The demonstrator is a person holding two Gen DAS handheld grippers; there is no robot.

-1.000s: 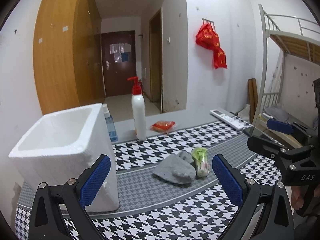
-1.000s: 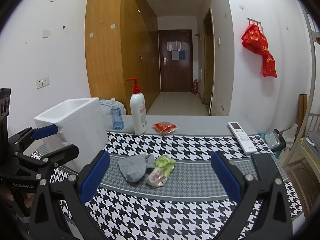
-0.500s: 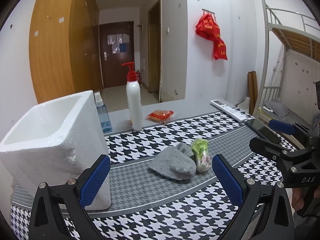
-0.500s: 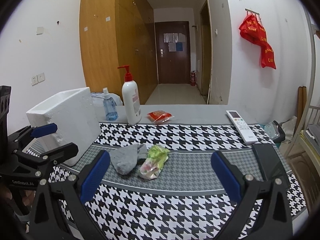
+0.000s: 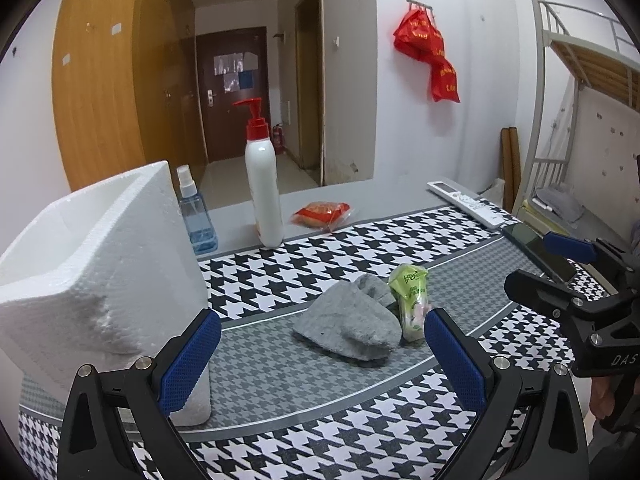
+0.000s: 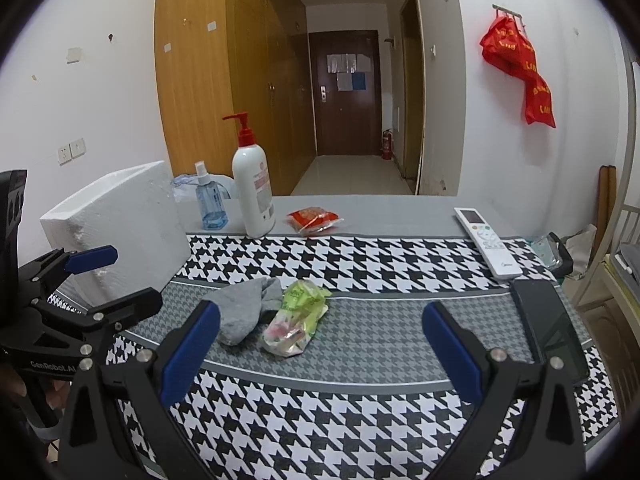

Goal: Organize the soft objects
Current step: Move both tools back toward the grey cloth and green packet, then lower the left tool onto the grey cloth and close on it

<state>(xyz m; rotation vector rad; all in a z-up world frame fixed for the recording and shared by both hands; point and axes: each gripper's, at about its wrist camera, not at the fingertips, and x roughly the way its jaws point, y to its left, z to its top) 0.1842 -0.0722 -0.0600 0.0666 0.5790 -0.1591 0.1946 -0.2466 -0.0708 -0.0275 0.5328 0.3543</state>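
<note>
Table (image 6: 392, 216): a grey top under a black-and-white houndstooth cloth; everything sits on it, so any descent ends on a firm, flat surface.
Foam box (image 5: 100, 264): white, open-topped, at the left of the scene; by my reading the likely home for the soft things. Its near corner looks crumbly, so come in over the rim, not against the wall.
Left gripper (image 5: 320, 356): jaws spread wide, holding nothing, hovering at the near edge with the sock framed between its 2 blue pads.
Right gripper (image 6: 320, 344): likewise wide open and empty, at the near edge, facing the packet.
Grey sock (image 5: 352, 328): a limp heap mid-cloth, just right of the box, touching the packet on its right side.
Green packet (image 6: 298, 318): a crinkly pouch lying flat against the sock.
Step in hand: I judge it the approach to a first pick, probably the sock by the left gripper.
Doing it well: lower onto the thick hump of the sock, away from the packet, and close fully so folded fabric is pinched; lift straight up before moving left.
Risk: a shallow pinch may slip, or drag the packet along.
</note>
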